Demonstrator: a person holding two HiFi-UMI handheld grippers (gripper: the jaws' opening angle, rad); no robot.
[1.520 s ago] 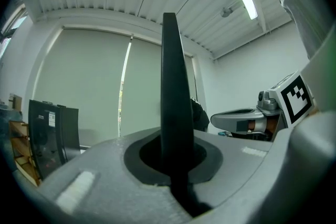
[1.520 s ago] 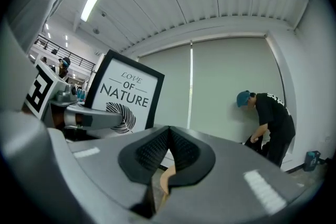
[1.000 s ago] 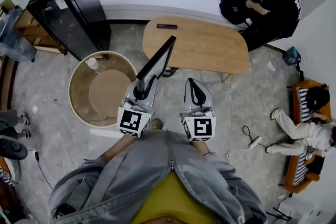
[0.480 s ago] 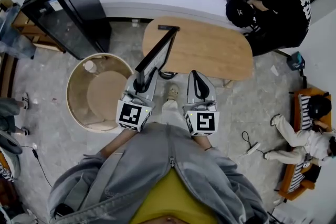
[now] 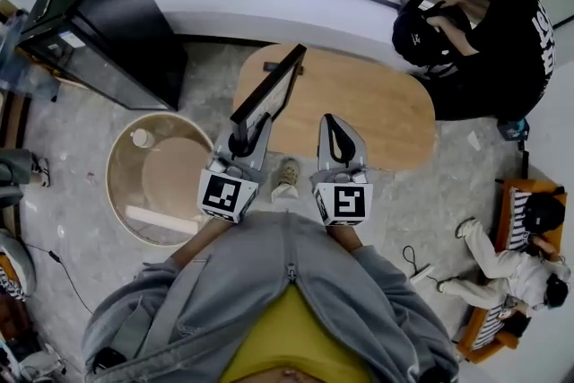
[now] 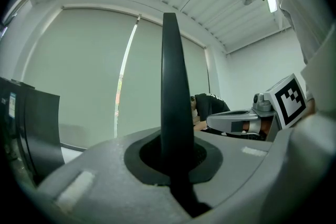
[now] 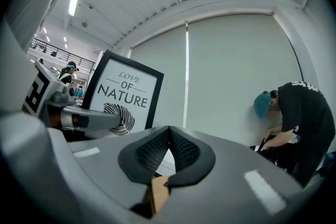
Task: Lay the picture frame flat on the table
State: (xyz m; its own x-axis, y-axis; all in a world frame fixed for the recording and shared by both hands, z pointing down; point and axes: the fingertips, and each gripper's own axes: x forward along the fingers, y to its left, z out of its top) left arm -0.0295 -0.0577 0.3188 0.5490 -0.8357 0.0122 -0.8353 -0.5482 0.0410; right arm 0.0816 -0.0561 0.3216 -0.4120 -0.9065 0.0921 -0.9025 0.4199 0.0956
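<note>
The left gripper (image 5: 240,143) pinches the black rectangular picture frame (image 5: 269,99) by its lower edge, both fingers pressed against the thin black rim, which rises edge-on straight out from between them in the left gripper view. The frame stands upright in that grip, over the near left end of the oval light wooden table (image 5: 386,108), not flat on it. Its white printed face, lettered above a leaf, turns toward the right gripper (image 5: 334,148), which hangs just beside it with its fingers pressed together on nothing
</note>
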